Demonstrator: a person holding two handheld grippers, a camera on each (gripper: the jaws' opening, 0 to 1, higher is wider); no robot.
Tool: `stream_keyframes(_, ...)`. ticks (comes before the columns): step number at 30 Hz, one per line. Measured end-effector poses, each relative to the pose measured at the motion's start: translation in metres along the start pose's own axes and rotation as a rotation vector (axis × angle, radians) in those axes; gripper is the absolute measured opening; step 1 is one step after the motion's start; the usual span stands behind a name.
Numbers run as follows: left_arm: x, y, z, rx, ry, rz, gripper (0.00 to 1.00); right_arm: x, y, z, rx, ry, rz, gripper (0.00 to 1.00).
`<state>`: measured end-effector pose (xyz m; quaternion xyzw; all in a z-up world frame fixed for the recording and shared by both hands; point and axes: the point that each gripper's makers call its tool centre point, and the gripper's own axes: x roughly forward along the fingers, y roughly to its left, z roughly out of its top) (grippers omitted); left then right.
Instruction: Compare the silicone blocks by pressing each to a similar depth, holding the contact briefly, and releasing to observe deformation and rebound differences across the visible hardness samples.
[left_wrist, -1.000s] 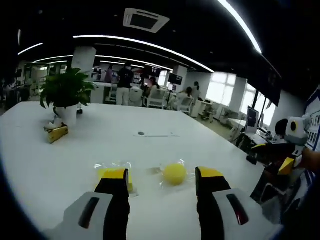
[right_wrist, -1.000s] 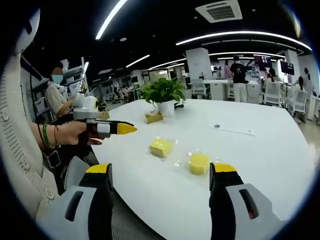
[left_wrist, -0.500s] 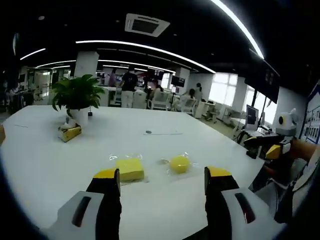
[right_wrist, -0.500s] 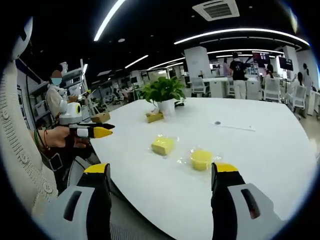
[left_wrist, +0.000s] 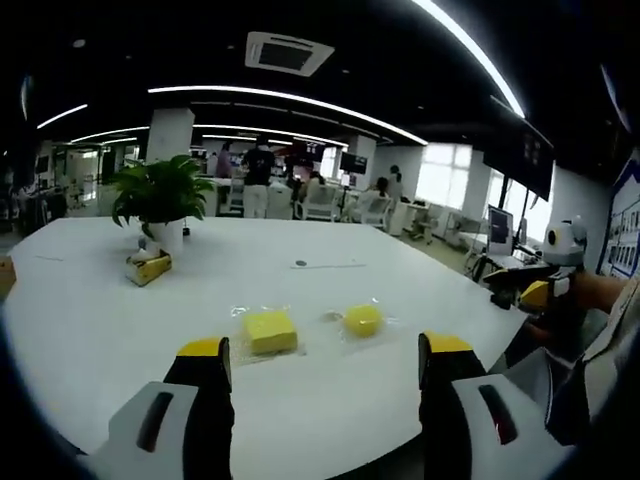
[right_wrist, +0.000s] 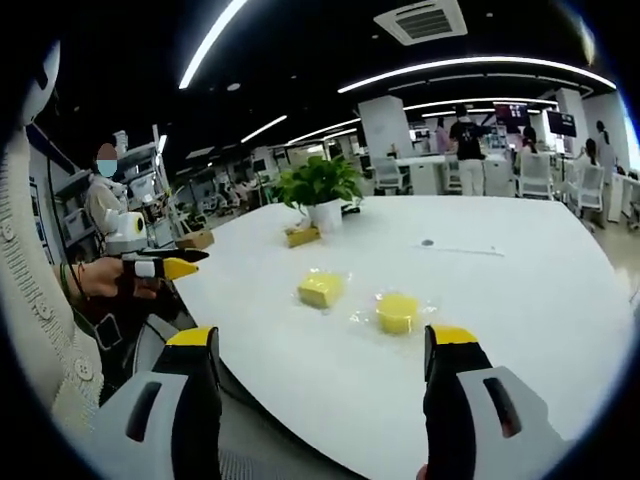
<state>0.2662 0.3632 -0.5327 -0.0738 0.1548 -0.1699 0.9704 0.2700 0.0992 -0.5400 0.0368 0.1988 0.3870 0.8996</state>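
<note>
You hold both grippers spread and clear of the white worktop (left_wrist: 120, 330); square block (left_wrist: 270, 331) and round block (left_wrist: 362, 320) lie side by side, within reach for pressing.

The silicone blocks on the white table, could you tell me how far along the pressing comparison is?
Nothing looks done: the square block and the round block lie undented in their clear wrappers. Nothing is in hand; the left gripper and the right gripper are open, short of the table. Every press, hold and release remains.

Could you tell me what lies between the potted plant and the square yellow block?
In the left gripper view, bare white table separates potted plant from square yellow block.
</note>
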Motion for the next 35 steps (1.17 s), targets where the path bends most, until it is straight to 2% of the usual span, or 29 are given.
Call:
stream_keyframes(16, -0.004, 0.003, 0.002, 0.0, -0.007, 0.007, 0.79, 0.0, 0.004, 0.003, -0.022, 0.009, 0.008, 0.77)
stream_keyframes(23, 0.001, 0.0, -0.003, 0.005, 0.028, 0.026, 0.79, -0.006, -0.002, -0.002, -0.029, 0.025, 0.012, 0.76)
stream_keyframes(27, 0.001, -0.004, -0.007, 0.013, 0.041, 0.052, 0.78, -0.011, -0.005, -0.006, -0.035, 0.028, 0.027, 0.76)
stream_keyframes(32, -0.002, -0.013, -0.008, 0.021, 0.05, 0.074, 0.79, -0.014, 0.0, -0.012, -0.057, 0.051, 0.082, 0.75)
stream_keyframes(35, -0.004, -0.015, -0.008, 0.035, 0.051, 0.086, 0.79, -0.016, 0.002, -0.008, -0.073, 0.041, 0.104, 0.75)
